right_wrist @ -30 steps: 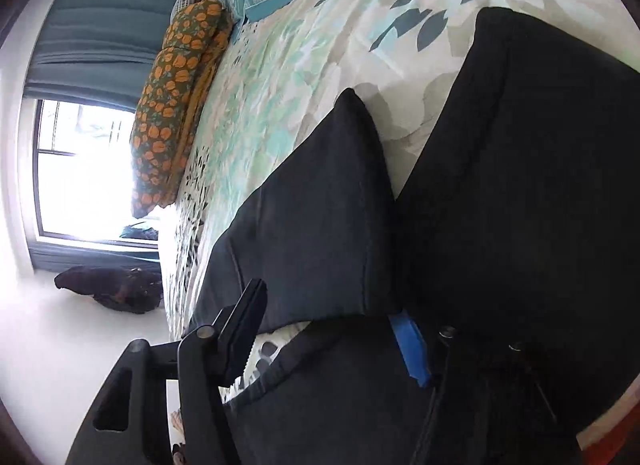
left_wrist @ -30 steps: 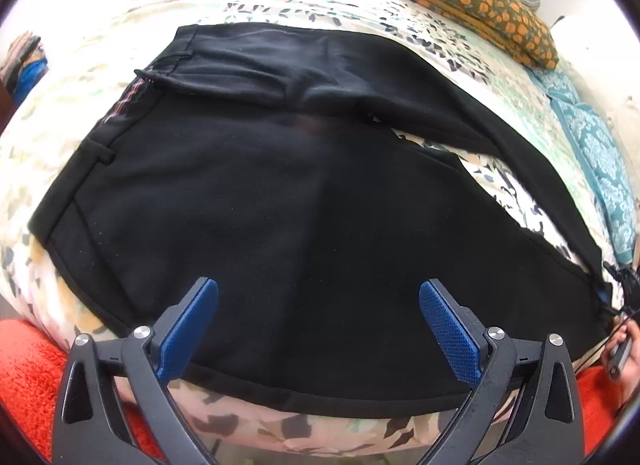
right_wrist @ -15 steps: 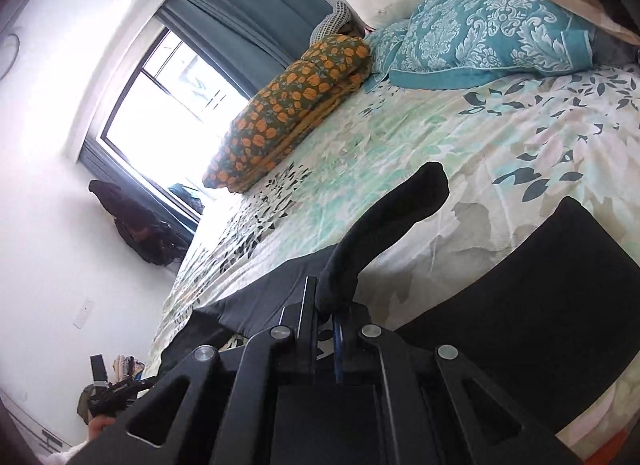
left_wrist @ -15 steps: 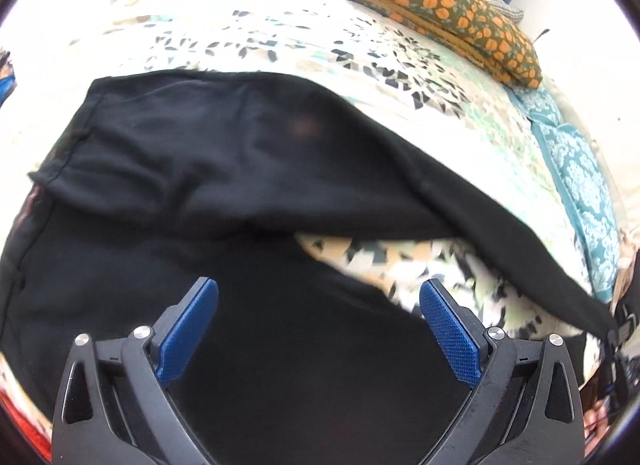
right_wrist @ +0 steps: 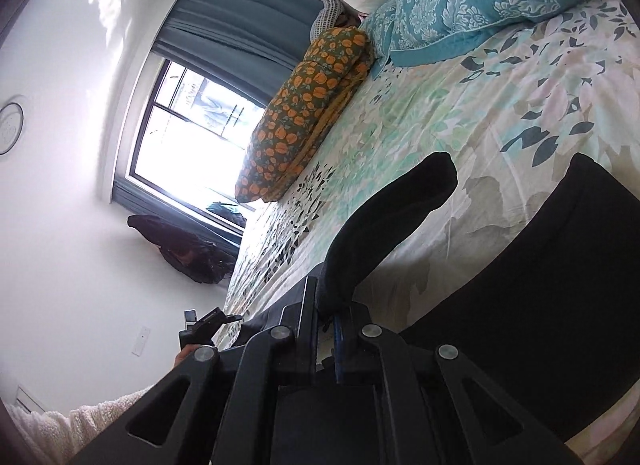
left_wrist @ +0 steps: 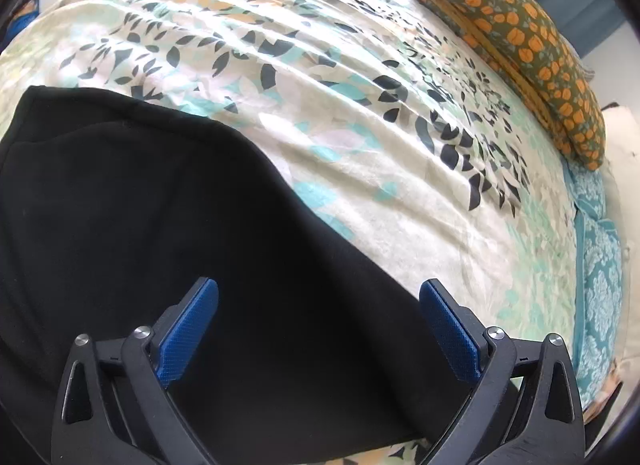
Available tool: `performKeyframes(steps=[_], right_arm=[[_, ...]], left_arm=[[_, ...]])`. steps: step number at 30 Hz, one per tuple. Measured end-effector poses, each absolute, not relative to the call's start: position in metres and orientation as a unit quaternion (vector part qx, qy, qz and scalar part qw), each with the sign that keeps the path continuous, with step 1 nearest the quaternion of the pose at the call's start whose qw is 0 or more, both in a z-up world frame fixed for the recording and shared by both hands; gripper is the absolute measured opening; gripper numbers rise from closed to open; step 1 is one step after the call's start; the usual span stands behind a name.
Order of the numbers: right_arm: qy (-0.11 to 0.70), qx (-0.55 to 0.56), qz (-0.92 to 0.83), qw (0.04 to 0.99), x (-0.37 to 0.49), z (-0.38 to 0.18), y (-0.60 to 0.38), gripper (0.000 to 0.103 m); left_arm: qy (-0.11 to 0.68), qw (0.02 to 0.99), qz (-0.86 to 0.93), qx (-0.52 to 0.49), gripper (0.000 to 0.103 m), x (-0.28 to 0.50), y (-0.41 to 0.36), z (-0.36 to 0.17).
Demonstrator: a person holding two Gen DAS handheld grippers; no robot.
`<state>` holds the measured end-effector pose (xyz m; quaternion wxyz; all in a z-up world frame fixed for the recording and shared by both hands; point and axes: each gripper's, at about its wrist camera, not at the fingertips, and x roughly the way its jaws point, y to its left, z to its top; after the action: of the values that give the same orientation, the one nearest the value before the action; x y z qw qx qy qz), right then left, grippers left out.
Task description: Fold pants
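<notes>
- Right claw is clamped tight on a pant leg's end, the black cloth arching up out of its jaws above the bed.
- Left claw hangs wide, nothing gripped, blue pads over the black pants.
- Pants lie spread on the floral bedspread; orange-patterned pillow well beyond.

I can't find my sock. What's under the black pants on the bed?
Around the black pants only the flowery bedspread shows, so they lie on it. Anything beneath the cloth is covered; a sock there can't be seen.
</notes>
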<state>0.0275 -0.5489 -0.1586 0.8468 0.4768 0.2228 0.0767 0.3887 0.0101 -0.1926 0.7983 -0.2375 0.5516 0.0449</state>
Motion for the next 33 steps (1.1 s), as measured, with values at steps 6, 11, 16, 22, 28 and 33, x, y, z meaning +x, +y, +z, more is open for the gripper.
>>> performKeyframes(steps=[6,11,16,22,28,33], right_arm=[[0.169,0.511,0.137,0.832,0.007,-0.152,-0.561,0.006],[0.175,0.52,0.106,0.829,0.007,-0.157,-0.572,0.006],[0.216,0.48,0.076,0.847,0.031,-0.137,-0.575,0.006],[0.321,0.405,0.027,0.855,0.011,-0.107,-0.569,0.006],[0.472,0.455,-0.062,0.752,-0.013,-0.201,-0.587,0.006],[0.493,0.397,-0.108,0.766,-0.02,-0.188,-0.594,0.006]], left_arm=[[0.542,0.797,0.035,-0.265,0.096,0.398,0.014,-0.195],[0.543,0.784,0.034,-0.299,0.004,0.389,0.038,-0.189],[0.508,0.807,-0.021,-0.301,0.004,0.35,0.053,-0.12],[0.481,0.844,-0.07,-0.227,0.011,0.221,0.081,-0.079],[0.54,0.816,-0.02,-0.205,0.012,0.139,0.099,-0.169],[0.508,0.829,-0.026,-0.235,0.01,0.121,0.099,-0.164]])
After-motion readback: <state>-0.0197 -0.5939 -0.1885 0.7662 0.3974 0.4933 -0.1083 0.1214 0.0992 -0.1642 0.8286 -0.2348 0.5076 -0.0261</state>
